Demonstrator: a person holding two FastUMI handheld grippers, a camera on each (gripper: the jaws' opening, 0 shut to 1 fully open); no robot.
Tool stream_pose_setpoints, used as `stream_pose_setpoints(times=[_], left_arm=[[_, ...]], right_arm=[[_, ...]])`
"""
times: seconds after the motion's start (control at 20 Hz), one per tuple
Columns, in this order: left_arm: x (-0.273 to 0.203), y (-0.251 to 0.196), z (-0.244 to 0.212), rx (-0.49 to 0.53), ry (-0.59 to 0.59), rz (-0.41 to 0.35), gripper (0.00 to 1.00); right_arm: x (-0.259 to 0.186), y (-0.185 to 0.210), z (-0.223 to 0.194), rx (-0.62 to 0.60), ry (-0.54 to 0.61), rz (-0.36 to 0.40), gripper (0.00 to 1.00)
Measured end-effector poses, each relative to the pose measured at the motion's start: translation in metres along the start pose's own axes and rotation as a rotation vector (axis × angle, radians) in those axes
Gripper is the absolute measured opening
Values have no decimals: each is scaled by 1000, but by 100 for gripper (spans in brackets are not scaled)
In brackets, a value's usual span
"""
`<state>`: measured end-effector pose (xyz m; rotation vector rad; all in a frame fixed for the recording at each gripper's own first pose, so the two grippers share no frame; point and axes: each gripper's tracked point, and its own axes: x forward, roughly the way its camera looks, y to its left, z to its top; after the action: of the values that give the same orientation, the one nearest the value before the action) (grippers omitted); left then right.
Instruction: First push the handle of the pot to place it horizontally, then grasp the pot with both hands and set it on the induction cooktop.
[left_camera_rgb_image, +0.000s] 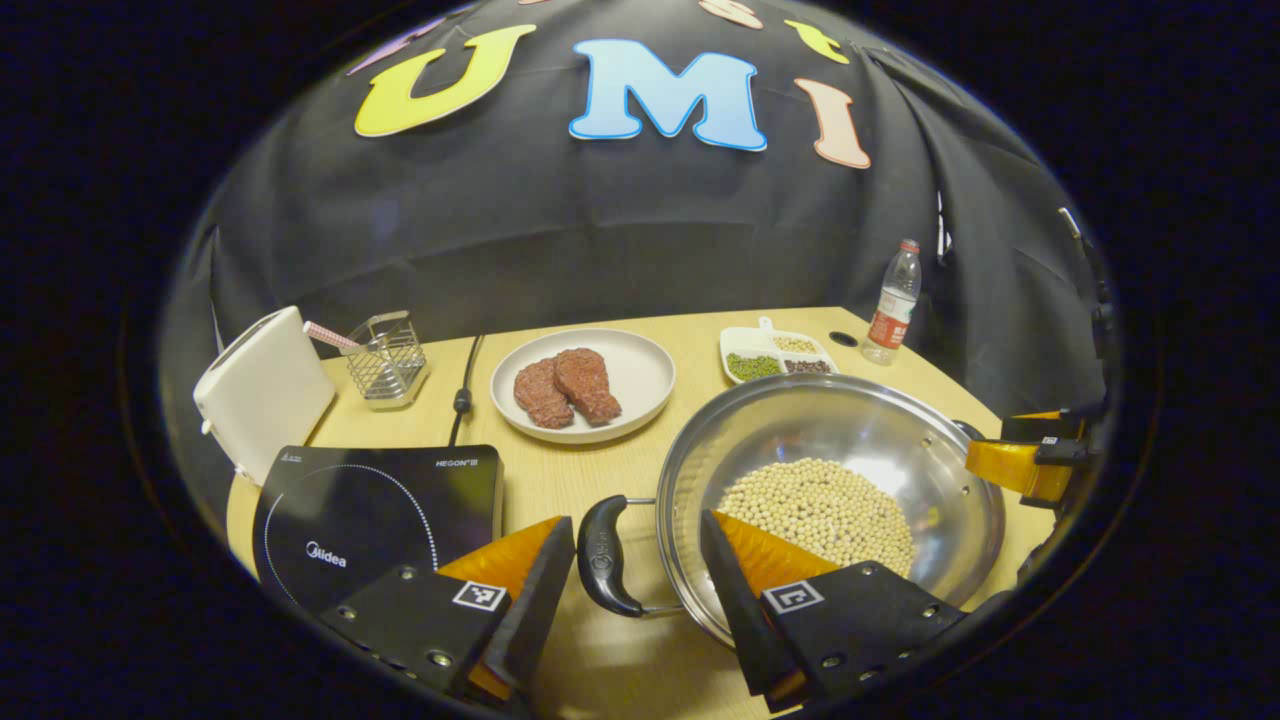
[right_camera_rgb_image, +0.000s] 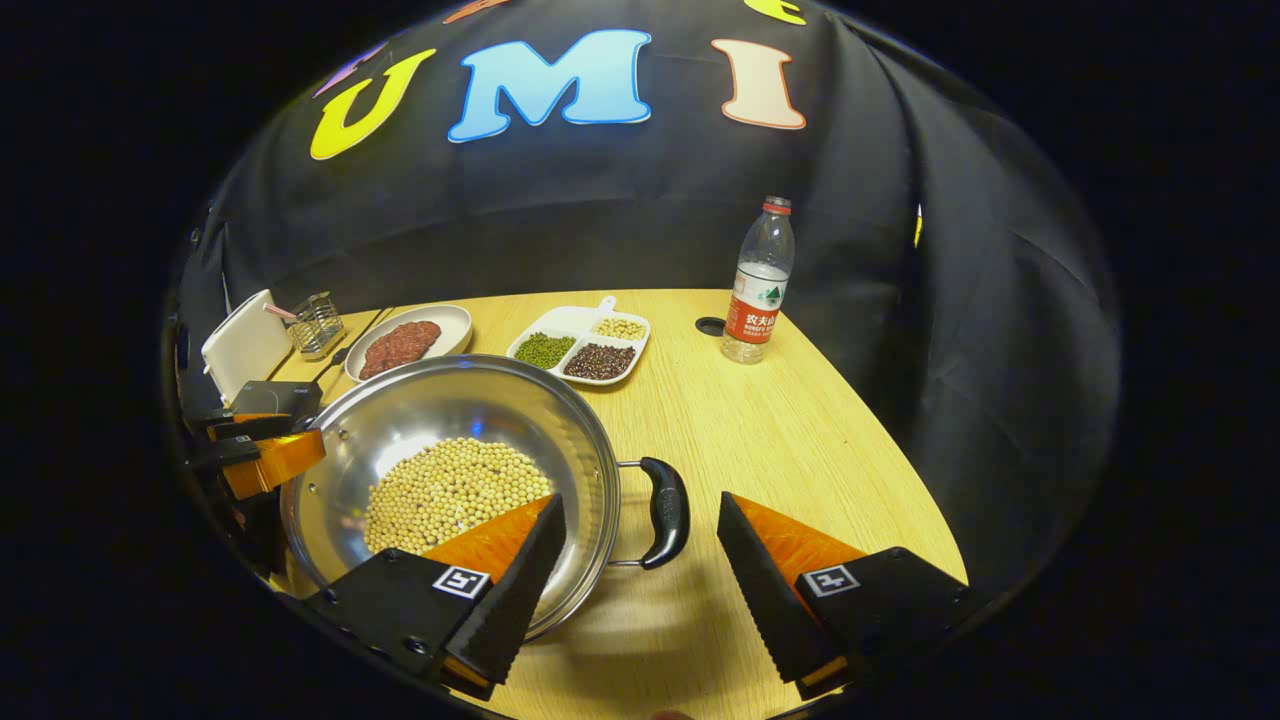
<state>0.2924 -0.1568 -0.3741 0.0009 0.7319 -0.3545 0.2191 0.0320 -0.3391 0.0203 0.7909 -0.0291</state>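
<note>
Left gripper view: hand-held gripper spread wide around pot handle (not touching).

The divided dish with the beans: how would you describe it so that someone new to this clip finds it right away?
Start at the big steel pot of pale beans on the wooden table. Behind it, toward the back wall, between the plate of meat and the water bottle, lies the small white divided dish. No other dish has compartments: green, dark and pale beans lie apart.
</note>
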Motion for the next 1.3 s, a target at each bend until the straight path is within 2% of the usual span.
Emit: stream_pose_setpoints(times=[0.05, 0.1, 0.15, 0.25, 0.3, 0.35, 0.4, 0.55, 0.7, 0.75, 0.8, 0.9, 0.95, 1.0, 1.05, 1.1, 1.15, 1.25, 1.3], left_arm=[[3, 0, -2, 1, 10, 2, 78], [6, 1, -4, 2, 18, 5, 78], [8, 0, -5, 0, 25, 5, 78], [8, -2, -7, -2, 34, 5, 78], [10, -2, -8, 0, 37, 8, 78], [11, -1, -8, 0, 39, 9, 78], [13, -2, -9, 1, 43, 9, 78], [17, -2, -15, 1, 70, 8, 77], [20, -3, -21, -15, 86, 8, 77], [21, 0, -23, -14, 95, 21, 77], [20, 2, -22, -26, 91, 24, 70], [21, 3, -23, -57, 98, 26, 62], [21, 3, -20, -74, 93, 29, 63], [21, 3, -20, -86, 91, 31, 60], [21, 3, -19, -90, 91, 32, 55], [21, 3, -20, -93, 92, 33, 57], [20, 2, -22, -99, 92, 31, 53], [20, 2, -22, -112, 82, 34, 59], [18, 2, -20, -107, 74, 35, 56]], right_arm=[[5, -1, -1, 7, 12, 0, 98], [10, -2, -3, 15, 24, 0, 94], [14, -2, -4, 27, 37, 3, 98], [23, -2, -6, 54, 64, 16, 98], [27, -3, -8, 67, 75, 19, 94], [29, -2, -8, 79, 83, 24, 98], [30, -1, -9, 90, 91, 35, 98], [34, -1, -10, 100, 102, 45, 76], [34, 1, -10, 97, 105, 51, 71], [34, 0, -10, 94, 104, 54, 63], [33, 1, -11, 93, 105, 57, 63], [33, 2, -11, 86, 104, 63, 58], [34, 2, -12, 82, 108, 69, 57], [34, 3, -11, 87, 106, 74, 57], [32, 3, -11, 80, 107, 76, 48], [31, 2, -9, 78, 95, 71, 48], [29, 2, -7, 61, 93, 67, 51], [24, 0, -2, 43, 78, 61, 48], [21, 0, 0, 41, 82, 59, 48]])
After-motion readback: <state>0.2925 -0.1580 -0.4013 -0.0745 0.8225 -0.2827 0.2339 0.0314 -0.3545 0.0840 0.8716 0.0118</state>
